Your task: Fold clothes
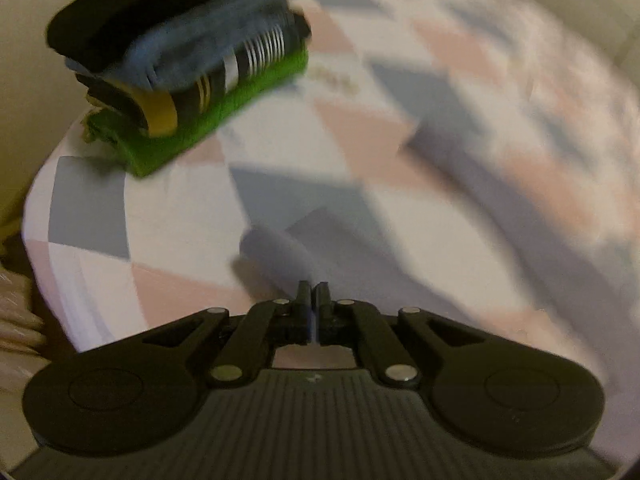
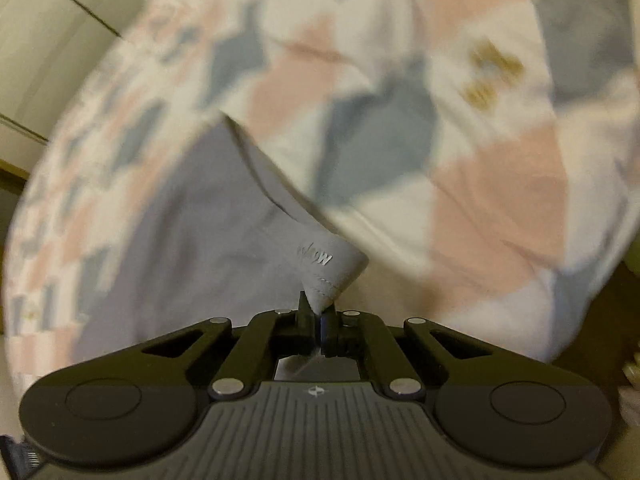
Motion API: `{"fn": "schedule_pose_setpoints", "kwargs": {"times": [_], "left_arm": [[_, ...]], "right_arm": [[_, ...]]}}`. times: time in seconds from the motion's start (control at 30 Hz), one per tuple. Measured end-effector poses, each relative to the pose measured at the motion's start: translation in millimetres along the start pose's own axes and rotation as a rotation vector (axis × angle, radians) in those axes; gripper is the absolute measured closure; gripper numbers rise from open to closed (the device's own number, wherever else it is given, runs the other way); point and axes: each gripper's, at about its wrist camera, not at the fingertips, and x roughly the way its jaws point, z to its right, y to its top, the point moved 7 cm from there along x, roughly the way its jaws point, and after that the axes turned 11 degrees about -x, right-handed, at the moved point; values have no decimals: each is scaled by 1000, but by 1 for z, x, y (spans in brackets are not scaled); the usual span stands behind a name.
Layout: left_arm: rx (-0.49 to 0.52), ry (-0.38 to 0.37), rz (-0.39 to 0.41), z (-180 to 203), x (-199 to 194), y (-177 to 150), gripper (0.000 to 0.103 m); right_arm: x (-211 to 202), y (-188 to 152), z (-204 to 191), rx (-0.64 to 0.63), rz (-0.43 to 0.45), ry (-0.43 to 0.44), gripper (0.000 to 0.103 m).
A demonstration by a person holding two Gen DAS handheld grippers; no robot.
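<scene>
Folded stack [image 1: 180,68]: far left on the patterned bedsheet [image 1: 400,80], green piece lowest, black on top
Left gripper [image 1: 313,294]: jaws closed; a thin sliver of pale cloth seems caught between them
Grey garment [image 2: 192,216]: spread on the bedsheet
Right gripper [image 2: 318,314]: jaws pinching the grey garment's lifted corner
</scene>
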Motion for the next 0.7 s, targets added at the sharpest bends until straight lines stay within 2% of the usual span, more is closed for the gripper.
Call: {"fn": "schedule_pose_setpoints", "kwargs": {"times": [0.1, 0.17, 0.23, 0.33, 0.37, 0.4, 0.43, 0.5, 0.57, 0.63, 0.67, 0.7], "left_arm": [[-77, 70, -61, -28, 26, -37, 103], [-190, 77, -81, -51, 28, -51, 103], [-296, 17, -85, -66, 19, -53, 103], [-414, -101, -63, -71, 4, -49, 95], [-422, -126, -47, -68, -1, -47, 84], [-420, -154, -41, -62, -2, -45, 78], [-417, -168, -41, -56, 0, -43, 70], [-424, -179, -50, -46, 8, -39, 68], [-459, -180, -69, -38, 25, -34, 61], [-482, -166, -76, -31, 41, -31, 60], [-480, -148, -70, -27, 46, -31, 66], [-467, -125, -58, -24, 50, -29, 78]], "right_arm": [[19, -18, 17, 46, -24, -41, 103], [19, -14, 17, 42, -11, -49, 103], [16, -5, 13, 11, -3, -44, 103], [18, 1, 10, -15, -16, -31, 102], [20, 0, 10, -13, -26, -31, 98], [22, -2, 10, -3, -34, -29, 95], [23, -5, 10, 12, -35, -30, 87], [27, -11, 12, 43, -35, -32, 79], [31, -17, 12, 64, -43, -23, 66], [34, -21, 13, 79, -47, -25, 66], [35, -21, 13, 86, -46, -21, 77], [34, -20, 13, 87, -41, -20, 90]]}}
